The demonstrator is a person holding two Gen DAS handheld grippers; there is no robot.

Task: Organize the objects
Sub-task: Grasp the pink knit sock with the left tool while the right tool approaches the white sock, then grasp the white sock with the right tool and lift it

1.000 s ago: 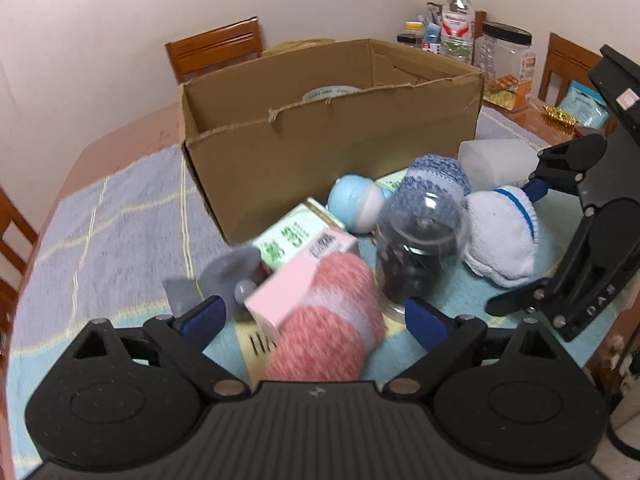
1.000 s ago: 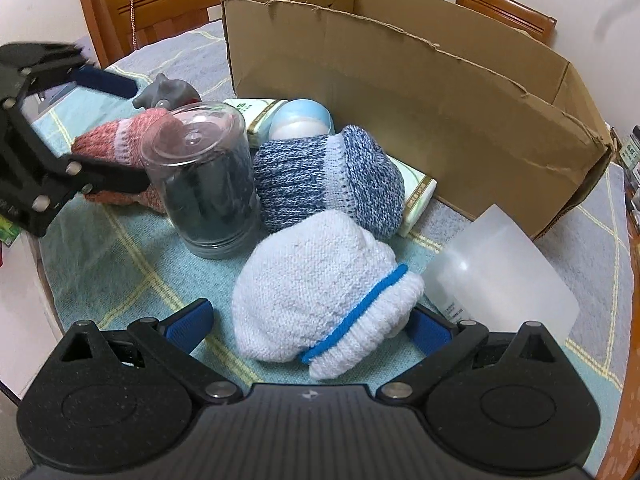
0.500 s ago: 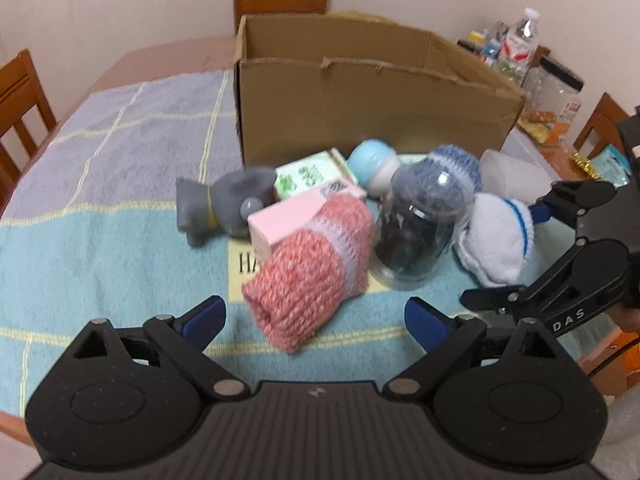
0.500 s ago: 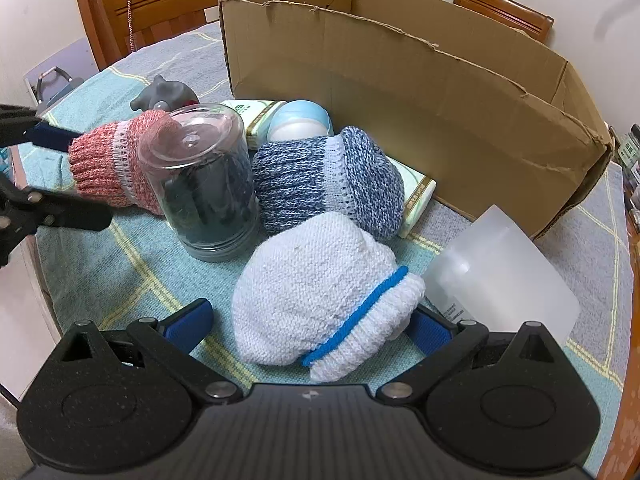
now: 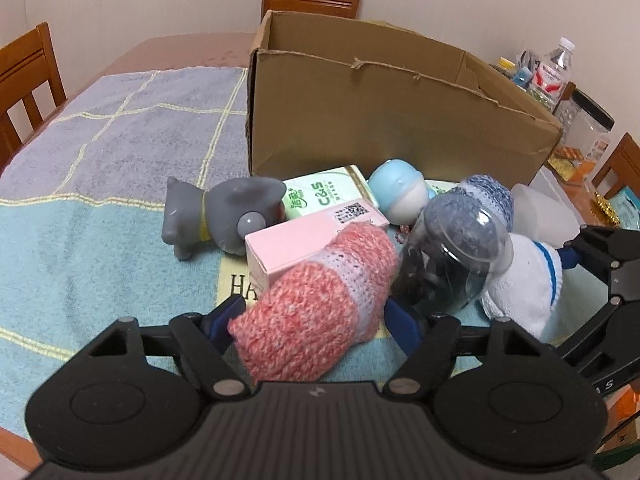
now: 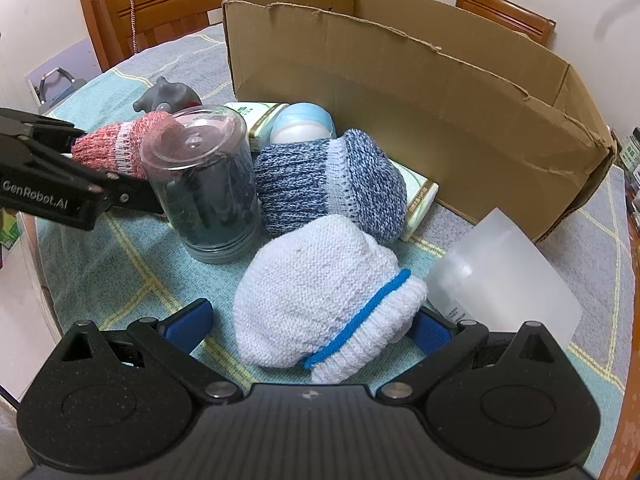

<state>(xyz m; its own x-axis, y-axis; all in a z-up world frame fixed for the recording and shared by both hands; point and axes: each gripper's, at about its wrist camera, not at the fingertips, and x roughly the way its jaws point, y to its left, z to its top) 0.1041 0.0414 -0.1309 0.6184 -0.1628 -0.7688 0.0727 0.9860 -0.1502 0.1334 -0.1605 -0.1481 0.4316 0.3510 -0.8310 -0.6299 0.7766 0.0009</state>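
My left gripper (image 5: 312, 316) is closing on the red-and-pink knit roll (image 5: 320, 304) lying at the table's near side; both blue pads touch its flanks. Beside the roll stands an upturned clear jar (image 5: 452, 256) with dark contents. My right gripper (image 6: 308, 324) is open around the white knit roll with a blue stripe (image 6: 320, 300). Its right pad touches the cuff and its left pad stands apart. A blue-grey knit roll (image 6: 332, 184) lies behind the white one. The open cardboard box (image 5: 380, 116) stands at the back.
A grey toy elephant (image 5: 224, 212), a pink carton (image 5: 296, 240), a green tissue pack (image 5: 324, 196), a pale blue round toy (image 5: 400, 196) and a frosted plastic tub (image 6: 504, 284) crowd the box front. Bottles and a jar (image 5: 588, 128) stand far right. Wooden chairs ring the table.
My left gripper rolled level, slid forward around the red knit roll and narrowed its jaws onto it. The right gripper and the white roll kept still.
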